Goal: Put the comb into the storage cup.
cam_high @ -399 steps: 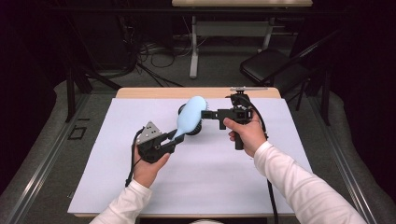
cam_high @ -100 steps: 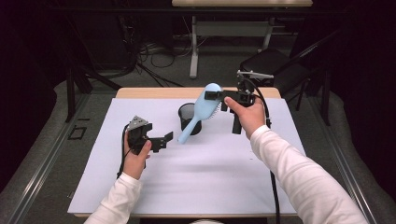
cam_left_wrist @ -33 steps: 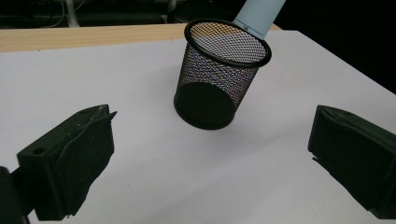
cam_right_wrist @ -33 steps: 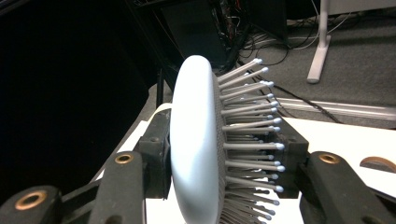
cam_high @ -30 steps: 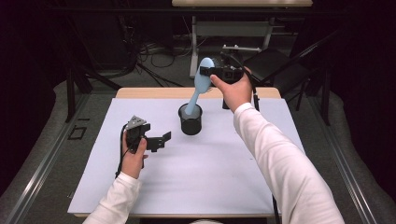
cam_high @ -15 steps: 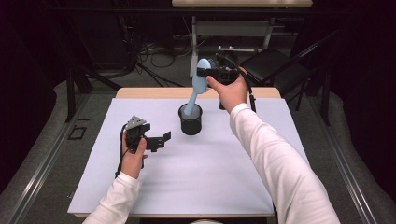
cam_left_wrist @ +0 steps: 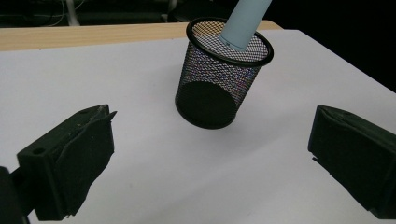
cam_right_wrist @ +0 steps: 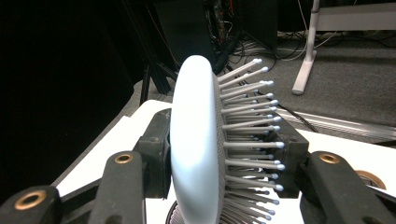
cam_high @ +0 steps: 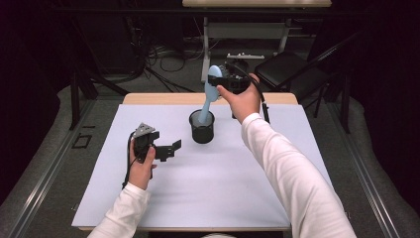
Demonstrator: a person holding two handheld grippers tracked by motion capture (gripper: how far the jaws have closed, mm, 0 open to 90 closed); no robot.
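High view first: my right claw (cam_high: 216,82) is raised above the far edge of the worktop (cam_high: 208,198), clenched on the head of a pale blue brush (cam_high: 210,94), whose handle slants down into a black mesh cup (cam_high: 202,130). That cup stands upright on the white sheet, toward the far middle of the worktop. Right gripper view confirms the grip: the two jaws press on the brush (cam_right_wrist: 198,154) from either side, one pad against its smooth back, the other against the bristle side, with the white-tipped bristles pointing to the right of that picture. My left claw (cam_high: 171,148) is held low over the worktop, left of the cup and apart from it, pointing toward it. Left gripper view shows its jaws spread wide, released, with nothing between them, and beyond them the cup (cam_left_wrist: 219,79) with the brush handle (cam_left_wrist: 243,21) leaning against the far rim; whether the handle's end reaches the bottom I cannot tell. I can read no brand, label or writing on the brush, the cup or either claw. A dark chair (cam_high: 292,74) stands on the floor beyond the worktop.
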